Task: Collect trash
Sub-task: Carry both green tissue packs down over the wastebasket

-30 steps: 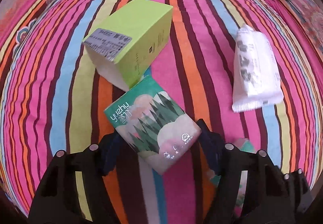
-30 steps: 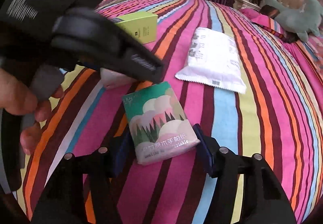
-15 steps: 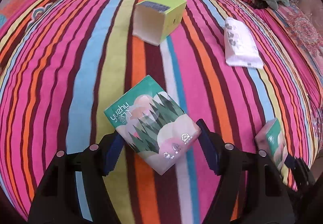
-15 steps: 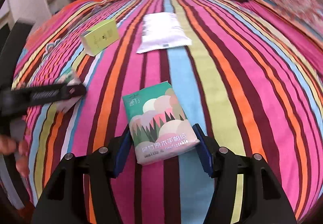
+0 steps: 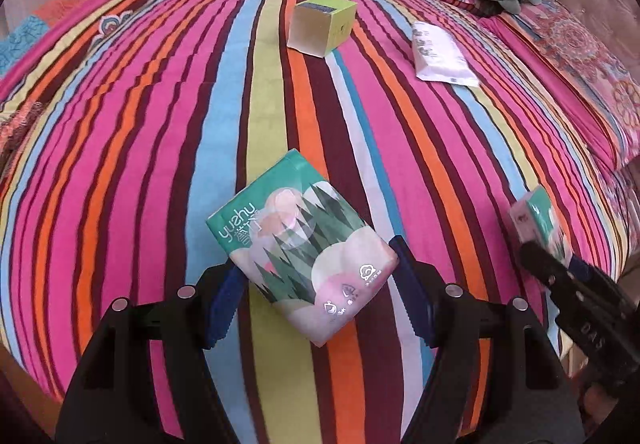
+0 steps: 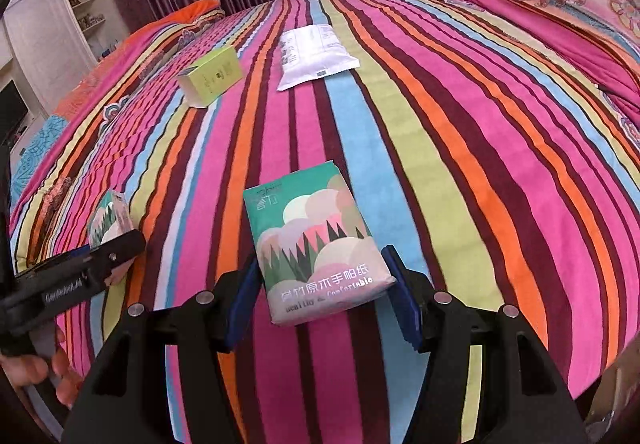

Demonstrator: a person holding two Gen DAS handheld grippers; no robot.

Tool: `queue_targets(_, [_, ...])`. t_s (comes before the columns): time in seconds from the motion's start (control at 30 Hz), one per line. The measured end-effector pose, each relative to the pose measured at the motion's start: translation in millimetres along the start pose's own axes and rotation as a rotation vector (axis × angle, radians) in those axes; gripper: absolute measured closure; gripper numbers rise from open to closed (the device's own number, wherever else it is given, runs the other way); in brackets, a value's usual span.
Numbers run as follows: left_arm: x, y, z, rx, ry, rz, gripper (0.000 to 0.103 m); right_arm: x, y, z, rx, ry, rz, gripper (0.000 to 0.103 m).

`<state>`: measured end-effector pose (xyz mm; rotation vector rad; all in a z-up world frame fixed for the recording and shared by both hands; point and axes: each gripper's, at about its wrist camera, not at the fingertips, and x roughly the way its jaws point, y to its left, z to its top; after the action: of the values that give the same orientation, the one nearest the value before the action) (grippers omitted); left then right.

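Left gripper (image 5: 314,294) angling down, blue pads (image 5: 222,304) clamping a tissue pack (image 5: 304,250) held skewed. Right gripper (image 6: 324,296) angling down alongside, pads pinching a second tissue pack (image 6: 316,248). Bare hand (image 6: 38,374) gripping the left handle.

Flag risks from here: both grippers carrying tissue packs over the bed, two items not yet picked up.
1. The left gripper holds its tissue pack skewed, gripped near the corners; it might twist out.
2. The right gripper clamps only the lower end of its pack; the soft wrap may slip.
3. The green box and white pouch lie far up the striped bedspread; with both grippers full they could be left behind.
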<state>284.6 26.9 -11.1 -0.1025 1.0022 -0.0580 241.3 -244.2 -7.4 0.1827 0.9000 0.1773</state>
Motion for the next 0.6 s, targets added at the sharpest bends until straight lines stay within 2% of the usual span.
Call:
queue_targets(0.37, [-50,-9,-64,0.066,-0.024,-0.030,0.035,-42,17,-39,0.012,-0.033,0.038,0.046])
queue_targets(0.6, [-78,-16,-129,0.119,-0.003,-0.036,0.035,-70,21,-89,0.033,-0.016,0.065,0.046])
